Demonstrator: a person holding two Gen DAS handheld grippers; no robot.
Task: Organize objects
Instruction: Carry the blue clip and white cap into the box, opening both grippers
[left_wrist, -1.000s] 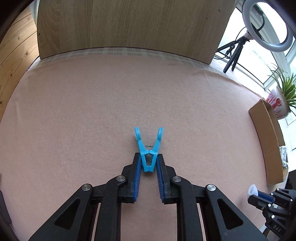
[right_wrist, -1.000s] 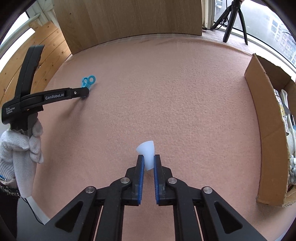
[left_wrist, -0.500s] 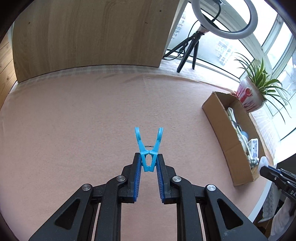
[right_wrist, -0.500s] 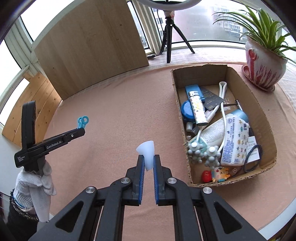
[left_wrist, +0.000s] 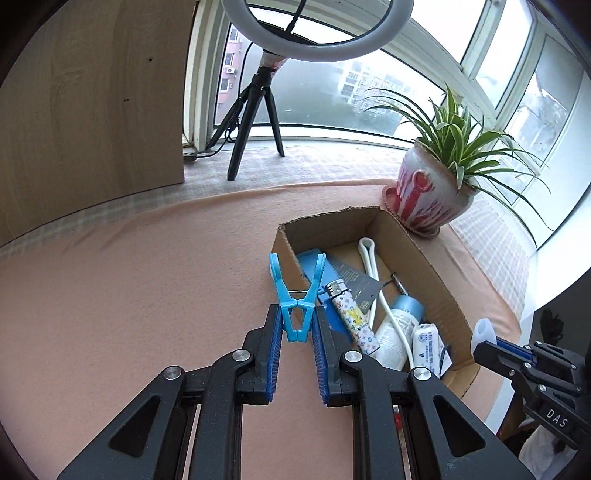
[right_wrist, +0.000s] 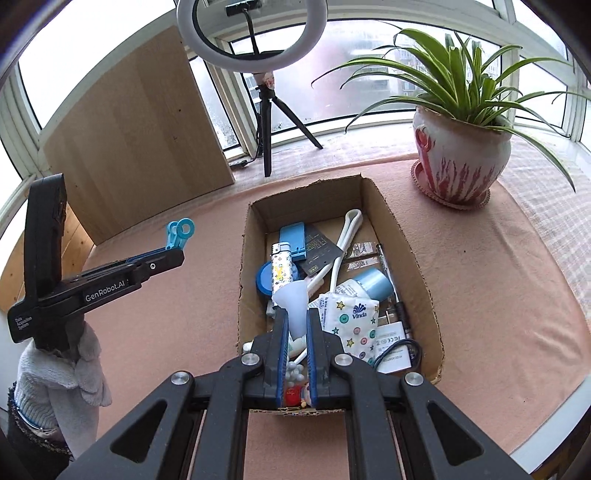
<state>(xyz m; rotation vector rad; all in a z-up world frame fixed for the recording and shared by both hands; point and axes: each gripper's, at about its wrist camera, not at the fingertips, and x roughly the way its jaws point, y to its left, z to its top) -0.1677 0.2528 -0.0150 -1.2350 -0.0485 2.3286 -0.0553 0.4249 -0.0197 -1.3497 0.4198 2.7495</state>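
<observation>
Where the right tool (right_wrist: 295, 325) overhangs, box (right_wrist: 402, 240) contents hide.

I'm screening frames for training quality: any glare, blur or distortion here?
Left wrist: sharp, daylit; fisheye bends the window frames, corners vignetted black. Right wrist: window blown out white, box contents evenly lit and crisp; ring light casts no visible glare.

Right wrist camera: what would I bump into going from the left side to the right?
Gloved hand → blue clothespin → cardboard box → flowerpot.
</observation>
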